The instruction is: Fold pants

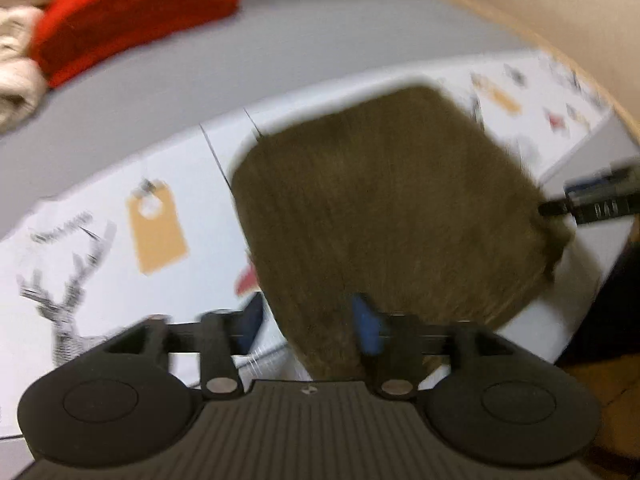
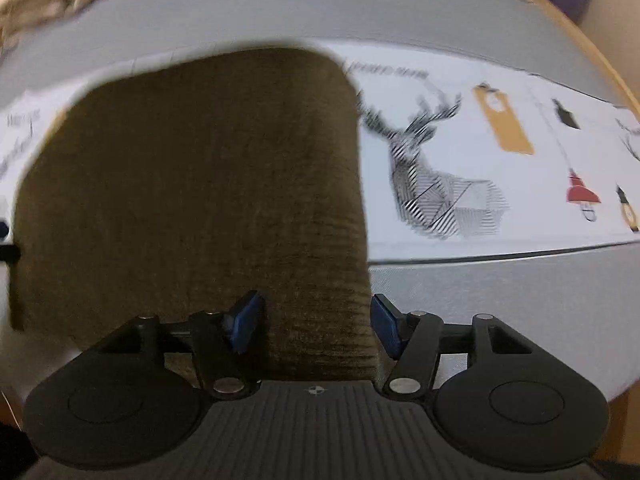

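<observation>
Pants (image 2: pixel 192 200) folded into compact brown block, lying centre frame on printed cloth (image 2: pixel 460 92) (deer pattern). Left tool (image 1: pixel 308 326) released; right tool (image 2: pixel 316 324) released, astride near edge. Folding apparently finished.

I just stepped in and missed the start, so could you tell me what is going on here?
A person is folding olive-brown pants with a hand-held gripper in each hand. The pants lie in a compact folded rectangle on a white cloth printed with deer and tags. The left hand-held gripper and right hand-held gripper both have their jaws apart over the near edge of the pants, not pinching it. Red and cream clothes sit piled at the back.
</observation>
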`<action>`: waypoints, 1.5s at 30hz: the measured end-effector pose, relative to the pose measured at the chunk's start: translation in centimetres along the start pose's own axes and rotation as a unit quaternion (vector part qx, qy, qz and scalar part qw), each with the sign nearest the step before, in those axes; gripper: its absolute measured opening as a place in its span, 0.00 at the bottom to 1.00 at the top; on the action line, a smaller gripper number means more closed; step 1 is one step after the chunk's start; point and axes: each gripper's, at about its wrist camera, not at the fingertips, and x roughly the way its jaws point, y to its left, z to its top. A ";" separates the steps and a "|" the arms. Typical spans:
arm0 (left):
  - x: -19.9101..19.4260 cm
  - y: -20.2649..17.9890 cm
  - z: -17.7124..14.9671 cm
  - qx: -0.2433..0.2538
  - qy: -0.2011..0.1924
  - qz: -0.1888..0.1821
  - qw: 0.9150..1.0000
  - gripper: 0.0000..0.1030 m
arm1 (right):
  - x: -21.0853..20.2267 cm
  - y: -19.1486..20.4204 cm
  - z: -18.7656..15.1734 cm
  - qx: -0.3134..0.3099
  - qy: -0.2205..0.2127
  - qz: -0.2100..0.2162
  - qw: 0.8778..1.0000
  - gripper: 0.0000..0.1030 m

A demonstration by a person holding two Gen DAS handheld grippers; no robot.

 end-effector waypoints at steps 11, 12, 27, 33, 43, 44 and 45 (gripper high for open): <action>-16.3 -4.6 0.1 -0.106 -0.226 0.090 0.964 1.00 | -11.9 -0.9 -4.1 0.014 -0.186 0.039 0.982 0.87; -16.2 -5.1 -0.2 -0.128 -0.211 0.086 0.965 1.00 | -12.3 -0.9 -4.5 0.012 -0.194 0.039 0.980 0.89; -5.1 -8.0 -1.8 -0.193 -0.019 0.094 0.977 1.00 | -7.9 -1.2 -4.1 0.004 -0.117 -0.001 0.993 0.89; -3.2 -7.9 -2.6 -0.202 0.006 0.078 0.976 1.00 | -7.0 -1.0 -3.8 -0.004 -0.105 -0.003 0.994 0.89; -3.1 -8.7 -2.4 -0.200 -0.025 0.068 0.977 1.00 | -6.7 -0.5 -3.7 -0.015 -0.104 0.006 0.994 0.89; -3.0 -8.6 -2.4 -0.200 -0.027 0.071 0.977 1.00 | -6.7 -0.6 -3.7 -0.014 -0.104 0.006 0.994 0.89; -3.0 -8.5 -2.5 -0.202 -0.028 0.075 0.976 1.00 | -6.7 -0.6 -3.8 -0.013 -0.103 0.005 0.995 0.89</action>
